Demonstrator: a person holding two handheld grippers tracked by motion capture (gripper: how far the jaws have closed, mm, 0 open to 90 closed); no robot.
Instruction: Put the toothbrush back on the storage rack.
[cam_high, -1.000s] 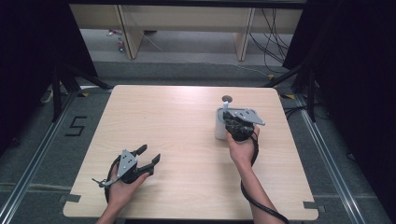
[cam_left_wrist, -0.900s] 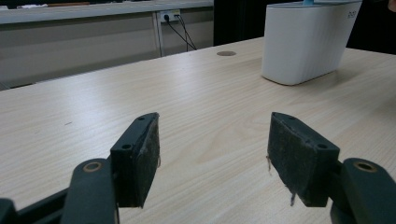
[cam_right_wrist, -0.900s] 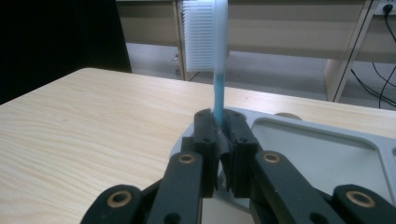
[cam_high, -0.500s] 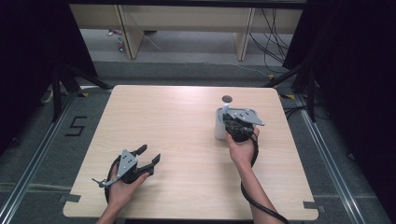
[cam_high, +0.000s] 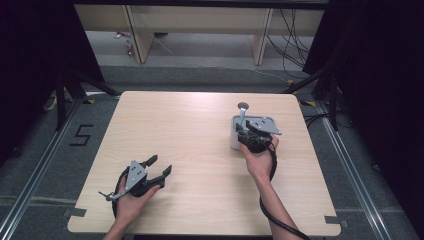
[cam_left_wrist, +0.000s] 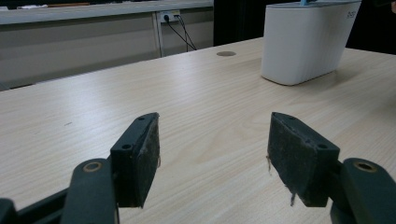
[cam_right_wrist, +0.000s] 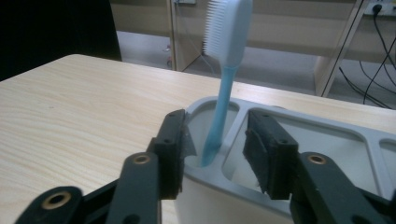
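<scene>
The right gripper (cam_right_wrist: 212, 154) has just opened its jaws, and the blue toothbrush (cam_right_wrist: 223, 74) stands between them with no pad pressing on it. The toothbrush sits in the end slot of the white holder (cam_high: 235, 134) (I can see 3 slots from the right gripper view). Its long way runs nearly straight up, leaning a little, with the bristles on top. It rises just in front of the jaws, so I think the next move has to go straight back or up, or a jaw may knock the handle.

The left gripper (cam_left_wrist: 212, 156) rests on the table (cam_high: 190, 130) with its jaws wide and nothing in them. It is well apart from the holder, so the right hand is much nearer.

I count 1 toothbrush, 1 holder, 2 grippers.
</scene>
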